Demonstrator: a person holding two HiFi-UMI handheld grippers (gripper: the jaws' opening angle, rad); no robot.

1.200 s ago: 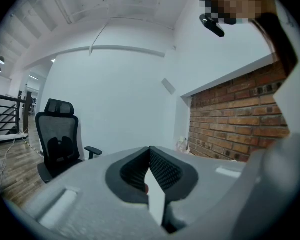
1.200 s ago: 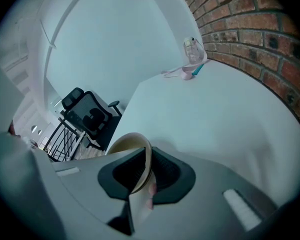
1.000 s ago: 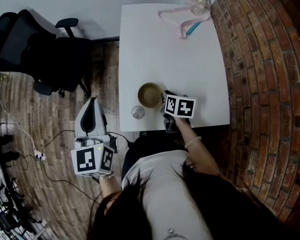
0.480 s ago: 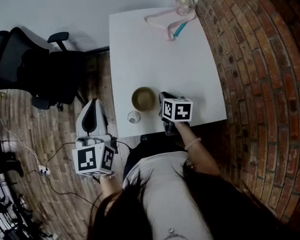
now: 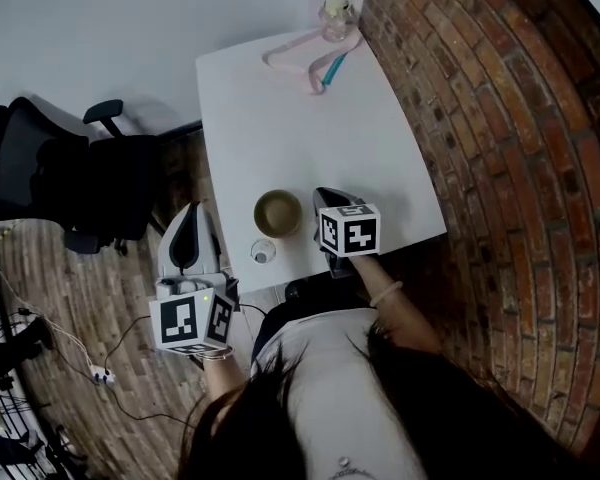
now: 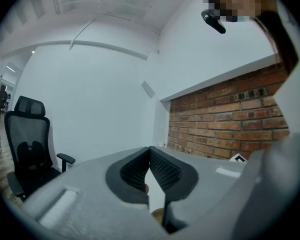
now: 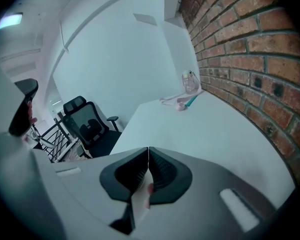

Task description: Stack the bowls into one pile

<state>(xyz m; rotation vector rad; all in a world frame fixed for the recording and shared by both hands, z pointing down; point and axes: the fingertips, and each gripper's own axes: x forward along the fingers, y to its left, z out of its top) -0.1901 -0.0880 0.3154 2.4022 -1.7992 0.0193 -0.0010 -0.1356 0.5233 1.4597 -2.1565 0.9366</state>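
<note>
Red brick wall (image 5: 480, 168): runs along the right edge of the white rectangular table (image 5: 310, 118).

Black mesh office chair (image 5: 50, 173): well off the table's left side, on the wood floor.

Left gripper (image 6: 149, 151): held off the table's near left corner, over the floor. Its jaws are pressed together with nothing between them.

Right gripper (image 7: 148, 150): over the table's near edge, just right of the bowl. Its jaws also meet and hold nothing.

Round olive-brown bowl (image 5: 277, 213): upright near the table's near edge, left of centre. It reads as one pile (how many are nested inside cannot be told from above).

Small clear round item (image 5: 264, 253): just beside the bowl, toward the table's near edge.

Pink strap (image 5: 295, 53) and clear glass jar (image 5: 335, 13): at the table's far end.

Assessment: no loose bowl is visible, so stacking looks finished. The next move likely calls only for keeping both grippers clear of the pile.
</note>
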